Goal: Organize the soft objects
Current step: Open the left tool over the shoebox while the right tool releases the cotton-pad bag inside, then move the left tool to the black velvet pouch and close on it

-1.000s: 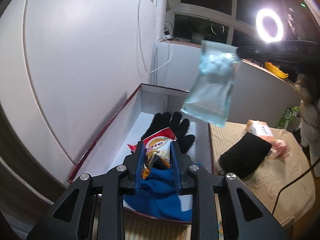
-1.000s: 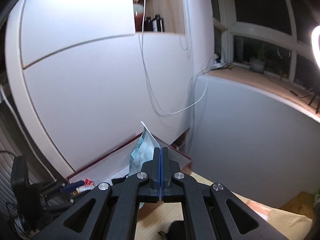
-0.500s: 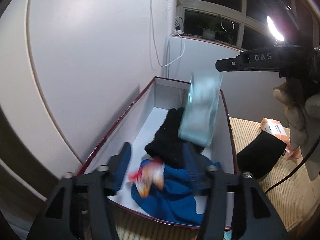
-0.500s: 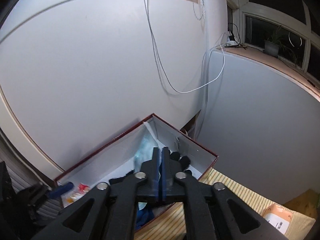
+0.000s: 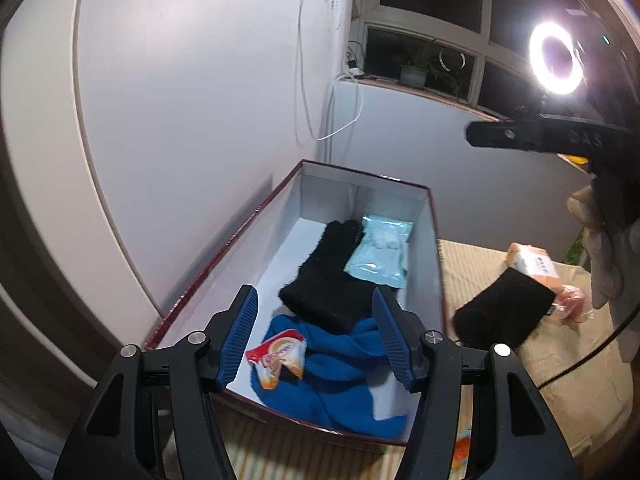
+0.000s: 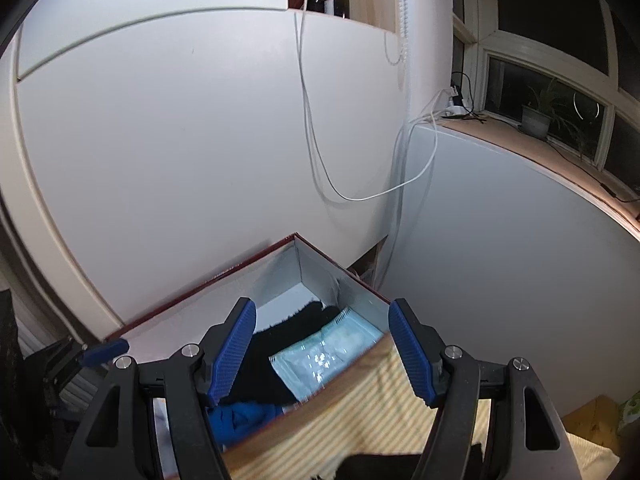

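White cabinet panels stood behind a striped mat (image 5: 472, 264) on which a long box (image 5: 224, 252) was set. Inside it lay a snack packet (image 5: 280, 356), a blue cloth (image 5: 340, 364), a black glove (image 5: 324, 276) and a pale blue pouch (image 5: 378, 254). Both the left gripper (image 5: 316, 338) and the right gripper (image 6: 322, 346) were seen parted and empty, the right jaws having just been opening.

Right gripper (image 6: 322, 346) has its blue jaws spread wide, having just been opening, with nothing pinched between them. Below sits a white box (image 6: 320, 268) with a dark red rim, holding a black glove (image 6: 280, 344), a light blue packet (image 6: 324, 356) beside it and something blue (image 6: 240, 420). Striped mat (image 6: 340, 432) underneath.
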The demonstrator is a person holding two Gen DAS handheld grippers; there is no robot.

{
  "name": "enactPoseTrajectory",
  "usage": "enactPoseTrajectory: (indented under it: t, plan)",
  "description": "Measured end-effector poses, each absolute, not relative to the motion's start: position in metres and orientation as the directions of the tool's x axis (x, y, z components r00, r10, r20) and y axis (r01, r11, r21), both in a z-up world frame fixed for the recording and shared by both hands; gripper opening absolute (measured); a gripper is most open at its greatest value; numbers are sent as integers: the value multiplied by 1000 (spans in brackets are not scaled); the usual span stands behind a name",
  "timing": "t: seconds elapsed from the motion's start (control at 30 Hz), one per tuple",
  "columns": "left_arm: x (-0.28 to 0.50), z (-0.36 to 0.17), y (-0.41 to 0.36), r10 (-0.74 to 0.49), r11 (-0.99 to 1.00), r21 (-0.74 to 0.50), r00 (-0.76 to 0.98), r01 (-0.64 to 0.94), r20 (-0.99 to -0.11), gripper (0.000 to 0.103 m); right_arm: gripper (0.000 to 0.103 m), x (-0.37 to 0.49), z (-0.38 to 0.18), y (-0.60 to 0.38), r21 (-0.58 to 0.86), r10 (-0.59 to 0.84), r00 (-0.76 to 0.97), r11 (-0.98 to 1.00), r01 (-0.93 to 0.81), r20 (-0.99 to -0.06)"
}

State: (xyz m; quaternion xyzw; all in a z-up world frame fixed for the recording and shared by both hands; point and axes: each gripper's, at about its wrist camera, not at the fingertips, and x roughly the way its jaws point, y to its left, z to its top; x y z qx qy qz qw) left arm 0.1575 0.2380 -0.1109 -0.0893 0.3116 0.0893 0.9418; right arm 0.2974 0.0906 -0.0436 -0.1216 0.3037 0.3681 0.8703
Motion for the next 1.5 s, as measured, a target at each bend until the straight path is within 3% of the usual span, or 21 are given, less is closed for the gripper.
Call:
enactPoseTrajectory:
  t: [0.43,0.67,1.03,1.5]
  plan:
    - [145,-96,186,-29,980,-178,822,-89,-568,59,65,258,-29,-59,60,538,605,774,-630,-587]
    - [148,-98,144,-114,982,-188,808,3,-578,59,65,238,-40,-138,152,518,609,822,-549,-600]
    - [171,-113,82,-224,974,-180,742,140,-632,59,65,221,-87,-223,327,512,559,855,-402,-652]
    - [203,-139,27,-300,954,-196,658,229,-691,60,65,259,-137,-272,432,508,505,861,-269,-698]
